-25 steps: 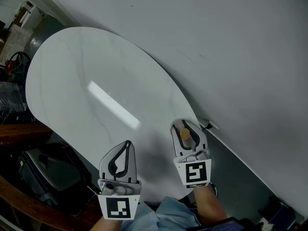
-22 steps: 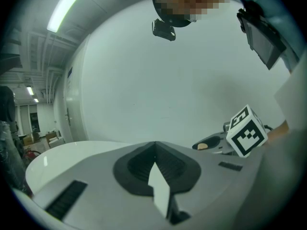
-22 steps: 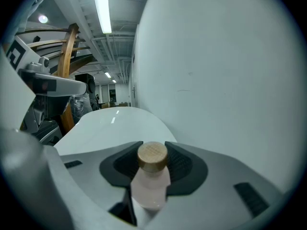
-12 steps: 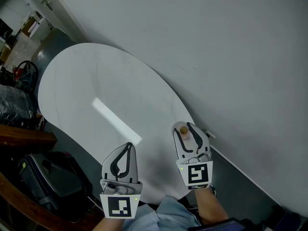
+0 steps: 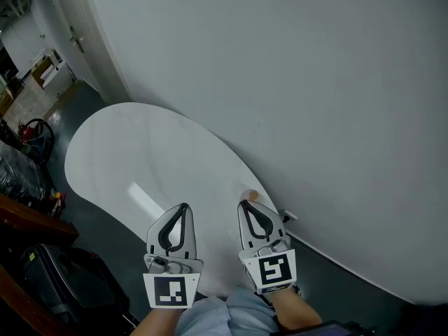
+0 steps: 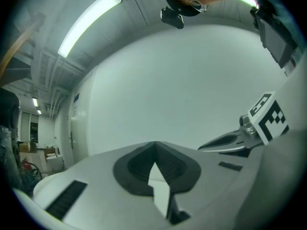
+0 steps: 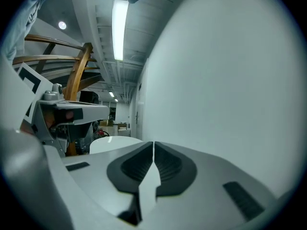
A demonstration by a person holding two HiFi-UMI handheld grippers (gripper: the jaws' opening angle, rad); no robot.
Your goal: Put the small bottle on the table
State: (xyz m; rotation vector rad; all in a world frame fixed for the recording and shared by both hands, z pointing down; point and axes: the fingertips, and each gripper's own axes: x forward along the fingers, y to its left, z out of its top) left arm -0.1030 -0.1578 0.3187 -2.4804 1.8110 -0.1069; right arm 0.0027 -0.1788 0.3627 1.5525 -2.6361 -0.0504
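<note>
Small bottle [image 5: 250, 196] stands on the bench [image 5: 140, 152], free of both tools. Only its tan top shows in the head view, so I cannot tell how squarely it sits. It is close to the bench rim on the side facing the wall [image 5: 294, 82].

Right hand-held gripper [image 5: 243, 205]: jaws closing, tips all but met, nothing between them. Its tip is just beside the bottle, on the near side. Its own view looks up along the wall and does not show the bottle.

Left hand-held gripper [image 5: 183, 207]: jaws together, empty, held over the near part of the bench, well apart from the bottle.

Placement looks done. Risks from here, as judged:
- A forward or sideways drift of the right tip would knock the bottle. It looks small and light, so a slight touch could tip it.
- The bench top is glossy and smooth. A push would likely slide the bottle rather than stop it, and the rim is near. It could go over into the gap by the wall.
- Safest exit: draw the right tool straight back toward the person before any turn.
</note>
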